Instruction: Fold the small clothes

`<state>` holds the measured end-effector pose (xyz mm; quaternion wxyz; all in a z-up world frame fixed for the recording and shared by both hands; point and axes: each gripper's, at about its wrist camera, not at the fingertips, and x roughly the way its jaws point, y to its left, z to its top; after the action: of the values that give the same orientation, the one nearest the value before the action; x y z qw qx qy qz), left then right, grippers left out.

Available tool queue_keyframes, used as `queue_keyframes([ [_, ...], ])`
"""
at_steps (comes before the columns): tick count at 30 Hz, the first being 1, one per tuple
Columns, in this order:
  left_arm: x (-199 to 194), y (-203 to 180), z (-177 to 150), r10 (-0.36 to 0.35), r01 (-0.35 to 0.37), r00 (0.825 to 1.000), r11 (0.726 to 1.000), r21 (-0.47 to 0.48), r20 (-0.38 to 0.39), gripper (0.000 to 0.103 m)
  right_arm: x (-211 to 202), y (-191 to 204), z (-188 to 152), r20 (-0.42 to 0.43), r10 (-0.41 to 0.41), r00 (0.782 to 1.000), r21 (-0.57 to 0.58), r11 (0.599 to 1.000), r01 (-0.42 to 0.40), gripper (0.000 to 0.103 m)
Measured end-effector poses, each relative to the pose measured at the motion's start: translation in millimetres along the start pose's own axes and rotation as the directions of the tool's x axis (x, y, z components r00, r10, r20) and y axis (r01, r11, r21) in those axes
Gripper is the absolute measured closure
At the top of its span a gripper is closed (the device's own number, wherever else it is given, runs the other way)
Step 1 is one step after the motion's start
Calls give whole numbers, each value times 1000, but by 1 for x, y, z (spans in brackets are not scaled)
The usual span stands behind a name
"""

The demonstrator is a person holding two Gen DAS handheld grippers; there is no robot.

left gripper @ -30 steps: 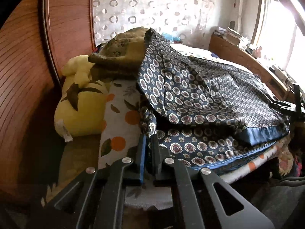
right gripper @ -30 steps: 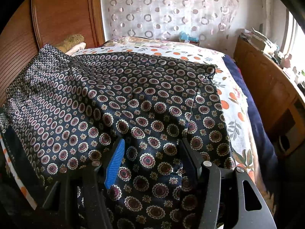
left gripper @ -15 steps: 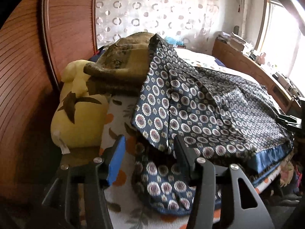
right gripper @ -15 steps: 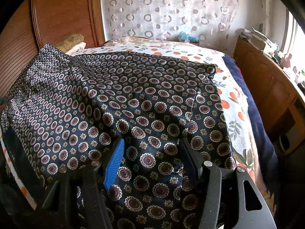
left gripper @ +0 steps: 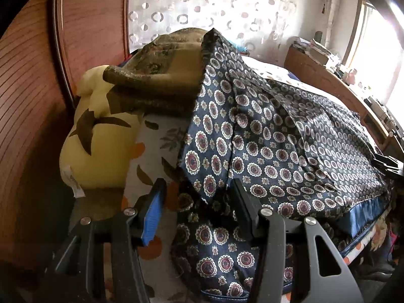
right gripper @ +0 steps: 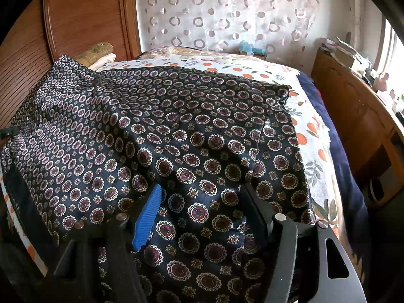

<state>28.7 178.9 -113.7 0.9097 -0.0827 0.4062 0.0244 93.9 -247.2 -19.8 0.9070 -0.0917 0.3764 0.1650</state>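
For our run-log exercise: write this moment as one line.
left gripper: open, just released | right gripper: opening over patterned cloth | cloth: on bed

Garment [right gripper: 192,131]: navy, maroon-and-cream medallions. Bedsheet [right gripper: 310,136]: white, orange fruit, grey leaves. Plush toy [left gripper: 101,151]: yellow, brown marks. Curtain [right gripper: 227,12]: white, ring pattern.

Sheened patterned cloth laid over a printed cotton bedsheet

The navy medallion garment [right gripper: 192,136] is seen as smooth, faintly glossy woven cloth; the bedsheet [right gripper: 313,136] appears matt. The headboard [left gripper: 30,106] is ribbed, polished wood. The tongs [left gripper: 197,209] are finished in matt black plastic with metal rivets.
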Motion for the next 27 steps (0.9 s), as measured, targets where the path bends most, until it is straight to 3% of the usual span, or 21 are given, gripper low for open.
queue_keyframes([
  [8, 4, -1, -1, 22, -22, 1000, 1000, 5, 6, 50, 0, 0, 0, 0, 2, 1000, -1, 1000, -2, 36],
  [10, 5, -3, 0, 17, -17, 1000, 1000, 8, 8, 70, 0, 0, 0, 0, 1, 1000, -1, 1000, -1, 36],
  [14, 4, -6, 3, -23, 23, 1000, 1000, 4, 10, 94, 1, 0, 0, 0, 2, 1000, -1, 1000, -2, 36],
  [19, -22, -23, 13, -56, 52, 993, 998, 37, 101, 99, 0, 0, 0, -1, 3, 1000, -1, 1000, -3, 36],
  [27, -66, -65, 40, -163, 140, 958, 984, 111, 237, 99, 1, 0, 0, -1, 4, 1000, -2, 1000, -4, 36],
])
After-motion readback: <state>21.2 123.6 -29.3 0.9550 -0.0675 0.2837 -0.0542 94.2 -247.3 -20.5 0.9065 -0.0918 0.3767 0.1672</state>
